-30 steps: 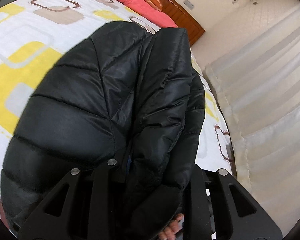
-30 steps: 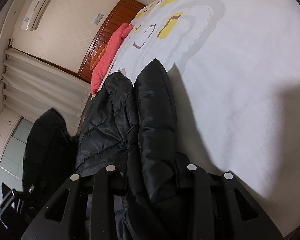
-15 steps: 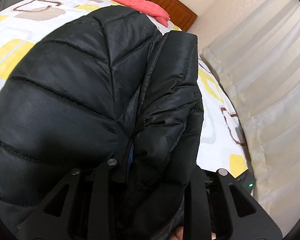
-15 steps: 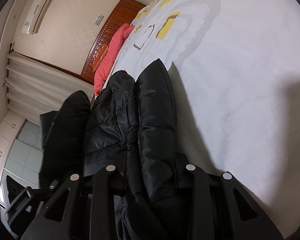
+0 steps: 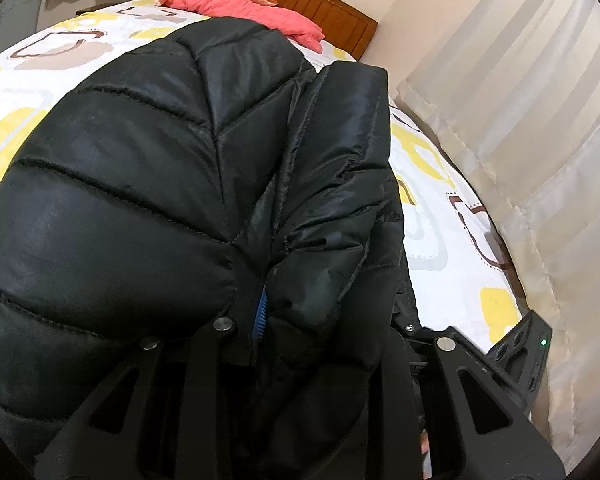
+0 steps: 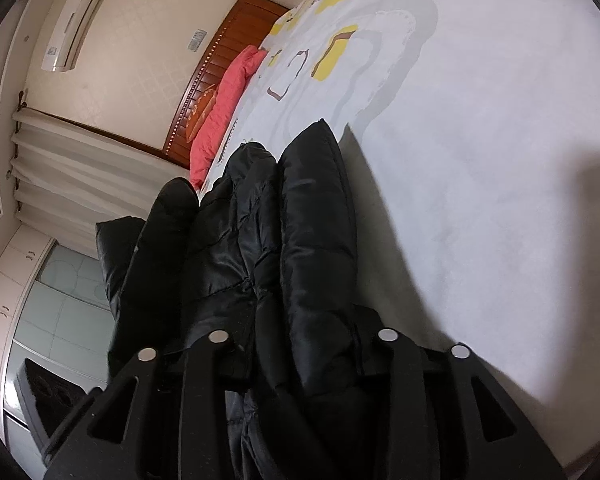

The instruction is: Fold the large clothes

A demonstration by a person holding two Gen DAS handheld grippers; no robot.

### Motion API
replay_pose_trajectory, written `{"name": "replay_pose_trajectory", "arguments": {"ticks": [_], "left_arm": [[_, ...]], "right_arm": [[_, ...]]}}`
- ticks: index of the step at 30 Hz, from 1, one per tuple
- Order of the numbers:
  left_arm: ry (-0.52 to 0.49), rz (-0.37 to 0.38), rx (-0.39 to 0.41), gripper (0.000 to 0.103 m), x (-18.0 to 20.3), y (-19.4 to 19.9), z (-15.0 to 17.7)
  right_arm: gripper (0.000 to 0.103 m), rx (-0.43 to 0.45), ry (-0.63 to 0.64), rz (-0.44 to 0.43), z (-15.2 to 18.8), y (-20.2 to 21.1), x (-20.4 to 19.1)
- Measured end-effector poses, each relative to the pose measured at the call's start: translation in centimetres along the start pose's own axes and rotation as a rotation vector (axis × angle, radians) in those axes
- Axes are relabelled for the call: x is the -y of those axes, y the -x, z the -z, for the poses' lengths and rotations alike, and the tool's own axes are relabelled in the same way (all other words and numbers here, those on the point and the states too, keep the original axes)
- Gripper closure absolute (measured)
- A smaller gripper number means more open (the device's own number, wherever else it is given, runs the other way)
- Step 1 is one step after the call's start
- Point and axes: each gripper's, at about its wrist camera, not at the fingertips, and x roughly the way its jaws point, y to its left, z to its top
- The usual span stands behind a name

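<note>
The left gripper (image 5: 300, 360) is clamped on a bunched fold of the black quilted puffer jacket (image 5: 148, 184), its jaws close together around the edge where a blue zipper strip (image 5: 260, 314) shows. Held this way, the padded body drapes forward over the white bedspread with yellow and brown squares (image 5: 452, 232), probably so that one half can be carried across and laid flat. The jacket lies toward the bed's right edge, beside the cream curtain (image 5: 520, 120), with the coral pillow (image 5: 244, 8) at the headboard end.

The right gripper (image 6: 300, 344) has a thick ridge of the same jacket between its jaws, and they are opening; whether the pads still press the fabric cannot be made out. Letting go here would suggest this side is already where it should rest, along the bed's near edge.

Compared with a second ago, the left view sits lower and closer: the jacket fills more of it and has rolled flatter. In the right view a dark flap of jacket has swung in from the left, and its jaws stand wider.
</note>
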Motion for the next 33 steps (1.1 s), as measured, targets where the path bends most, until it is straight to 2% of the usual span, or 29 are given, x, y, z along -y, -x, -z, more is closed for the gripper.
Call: {"name": "replay_pose_trajectory", "arguments": {"ticks": [2,3,6,8,10,17,23,28,31,33], "left_arm": [[-0.014,0.000,-0.002,0.077,0.2,0.2,0.1],[-0.023,0.000,-0.003,0.076,0.4,0.3,0.1],[-0.035,0.005,-0.005,0.065,1.1,0.5,0.1],[-0.027,0.037,-0.003,0.046,1.4,1.2,0.0],[-0.018,0.053,0.007,0.041,2.0,1.9,-0.3],[0.045,0.120,0.023,0.037,1.3,6.8,-1.3],[0.093,0.176,0.102,0.026,-0.4,11.1,-2.6],[0.160,0.128,0.168,0.025,-4.6,13.4,-4.5],[0.229,0.112,0.150,0.023,-8.5,13.0,-5.5],[0.271,0.085,0.130,0.023,-11.1,12.2,-5.7]], "right_arm": [[0.047,0.013,0.008,0.002,0.0,0.9,-0.4],[0.045,0.026,0.025,0.008,0.2,1.3,-0.6],[0.044,0.044,0.060,0.040,0.5,2.2,-1.2],[0.044,0.055,0.051,0.042,0.6,2.8,-1.0],[0.044,0.059,0.046,0.047,0.6,3.2,-1.0],[0.044,0.101,0.081,0.059,0.5,5.7,-3.1],[0.044,0.109,0.118,-0.006,0.9,6.9,-6.6],[0.044,0.058,0.147,-0.037,2.0,4.9,-9.3],[0.037,0.006,0.159,-0.057,2.4,2.7,-10.7],[0.037,-0.033,0.149,-0.064,2.5,1.0,-11.3]]}}
